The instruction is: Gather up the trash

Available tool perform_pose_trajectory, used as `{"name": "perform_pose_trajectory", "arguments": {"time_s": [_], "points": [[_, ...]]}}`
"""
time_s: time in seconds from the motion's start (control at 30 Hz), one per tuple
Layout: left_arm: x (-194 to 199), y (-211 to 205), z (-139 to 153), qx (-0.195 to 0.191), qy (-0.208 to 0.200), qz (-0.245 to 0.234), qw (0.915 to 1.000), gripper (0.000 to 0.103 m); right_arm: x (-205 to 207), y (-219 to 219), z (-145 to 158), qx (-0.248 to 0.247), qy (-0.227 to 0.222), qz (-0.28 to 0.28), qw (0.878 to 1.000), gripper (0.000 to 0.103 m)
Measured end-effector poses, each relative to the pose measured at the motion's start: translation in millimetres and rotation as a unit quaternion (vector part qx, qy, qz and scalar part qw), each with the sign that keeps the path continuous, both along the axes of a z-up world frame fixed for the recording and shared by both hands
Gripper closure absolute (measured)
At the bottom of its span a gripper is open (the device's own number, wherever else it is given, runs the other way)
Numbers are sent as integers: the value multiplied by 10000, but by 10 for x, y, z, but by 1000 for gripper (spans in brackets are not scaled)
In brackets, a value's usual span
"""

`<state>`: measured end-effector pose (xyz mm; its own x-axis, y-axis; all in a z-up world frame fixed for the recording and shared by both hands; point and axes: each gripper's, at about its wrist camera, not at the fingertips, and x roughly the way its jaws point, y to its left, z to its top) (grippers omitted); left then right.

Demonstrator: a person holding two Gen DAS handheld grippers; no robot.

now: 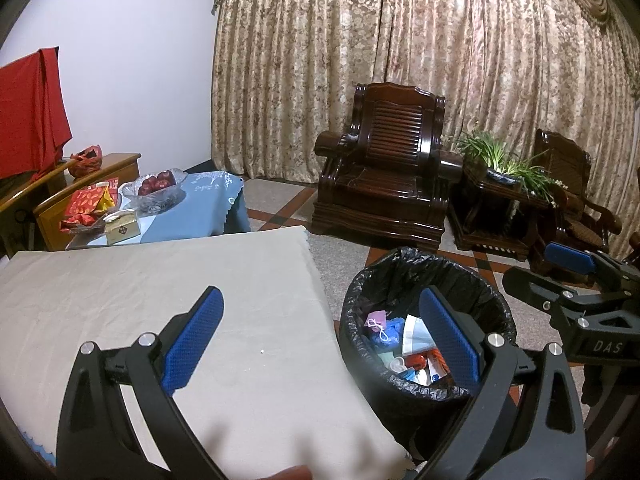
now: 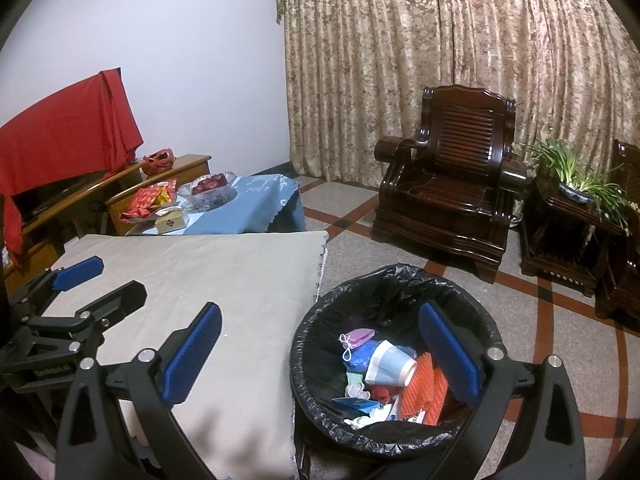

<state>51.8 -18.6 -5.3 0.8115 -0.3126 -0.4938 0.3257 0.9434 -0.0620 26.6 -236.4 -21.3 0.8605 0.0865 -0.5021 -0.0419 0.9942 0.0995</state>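
Observation:
A round bin with a black liner [image 1: 404, 276] [image 2: 384, 280] stands on the floor beside the table. It holds several pieces of trash: a blue paper cup [image 2: 390, 366], orange foam netting [image 2: 424, 390], a pink pouch [image 2: 358, 336] and wrappers [image 1: 424, 364]. My left gripper [image 1: 322, 338] is open and empty, over the table's right edge and the bin. My right gripper [image 2: 320, 354] is open and empty, above the bin's left rim. The table with a beige cloth [image 1: 160, 300] [image 2: 208, 280] bears no trash that I can see.
A second table with a blue cloth [image 1: 208, 200] [image 2: 256, 204] carries a glass bowl of red fruit [image 1: 156, 188], red packets [image 1: 90, 204] and a small box [image 1: 120, 230]. A dark wooden armchair [image 1: 384, 168] [image 2: 452, 184], a side table with a plant [image 1: 504, 172] and curtains stand behind.

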Motion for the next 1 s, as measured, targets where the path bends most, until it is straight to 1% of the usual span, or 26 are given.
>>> {"name": "perform_pose_trajectory", "arguments": {"time_s": [1.0], "points": [[-21, 11, 25, 15, 1, 3, 10000, 7, 3, 15, 5, 7, 15, -5, 10000, 6]]}}
